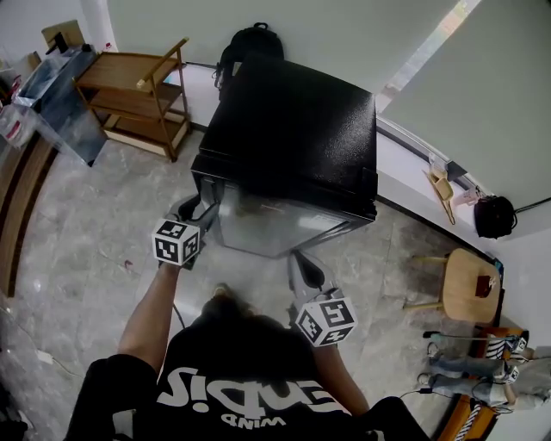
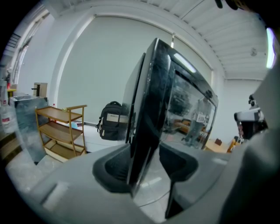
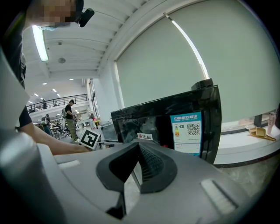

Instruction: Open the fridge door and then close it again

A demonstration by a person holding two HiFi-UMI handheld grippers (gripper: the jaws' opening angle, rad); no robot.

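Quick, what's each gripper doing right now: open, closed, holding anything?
Left gripper: open, jaws on either side of the edge of the fridge door, not clamped.
Right gripper: closed, holding nothing.

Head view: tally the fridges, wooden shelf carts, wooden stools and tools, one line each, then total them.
Fridge: 1
Wooden shelf cart: 1
Wooden stool: 1
Tools: 2, left tool and right tool
Total: 5

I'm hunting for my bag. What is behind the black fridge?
A black backpack stands behind the fridge, by the wall. In the head view the fridge top covers the backpack's lower part, and anything else right behind the fridge is hidden too.
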